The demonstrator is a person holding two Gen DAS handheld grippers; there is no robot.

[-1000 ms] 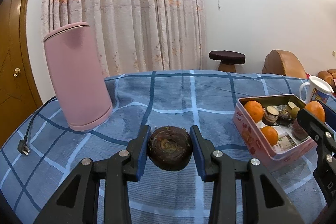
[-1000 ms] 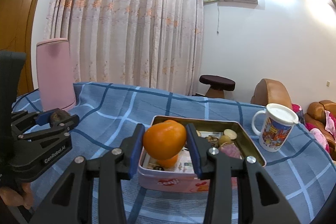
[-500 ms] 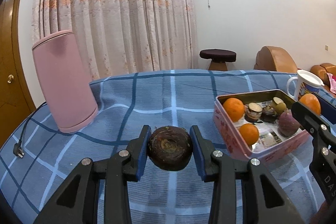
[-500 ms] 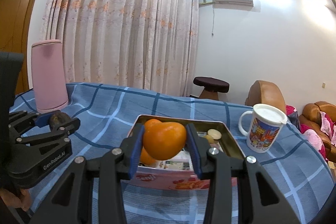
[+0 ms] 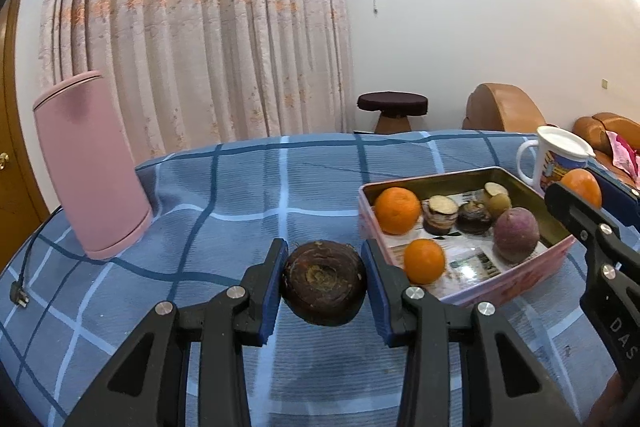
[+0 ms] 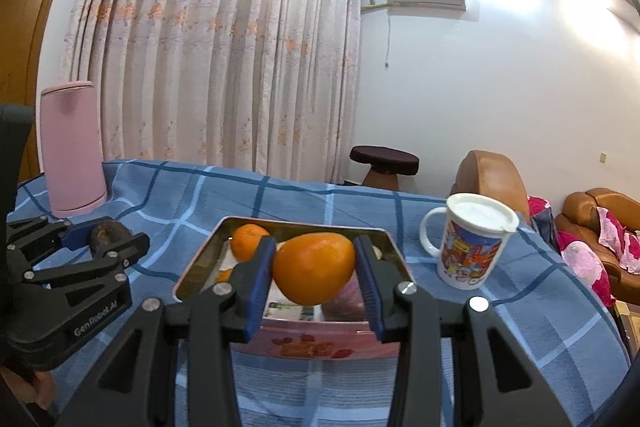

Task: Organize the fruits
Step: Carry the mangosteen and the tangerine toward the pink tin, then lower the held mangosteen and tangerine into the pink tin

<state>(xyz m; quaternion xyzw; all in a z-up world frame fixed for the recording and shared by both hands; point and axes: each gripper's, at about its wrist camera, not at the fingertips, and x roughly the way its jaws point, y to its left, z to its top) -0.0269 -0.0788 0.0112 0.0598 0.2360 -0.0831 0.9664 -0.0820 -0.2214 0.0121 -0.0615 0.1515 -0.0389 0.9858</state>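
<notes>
the left gripper (image 5: 323,283) is pinching a dark brown water chestnut (image 5: 323,282) between its blue pads, held off the cloth just beside the near corner of the pink tin box (image 5: 472,297). the right gripper (image 6: 315,269) is clamped on a smooth orange fruit (image 6: 314,267), hanging over the near end of that same tin.

the chestnut looks squat and round with a rough, ringed skin, so i'd guess it is firm, light and not slippery; gripping across its flat sides, as it is now, seems right. the orange fruit is glossy and a bit egg-shaped, probably softer and heavier, and it could roll or bruise if squeezed hard; the widest middle is the safest place to hold.

inside the metal tin lie two oranges (image 5: 397,210), a few more cut and whole chestnuts (image 5: 440,214) and a purplish round fruit (image 5: 516,235), on printed paper lining. around it the checked blue tablecloth (image 5: 224,211) looks soft and woven. a tall pink kettle (image 5: 90,163) stands well apart to the left, and a lidded printed mug (image 6: 470,241) sits near the tin on the right.
</notes>
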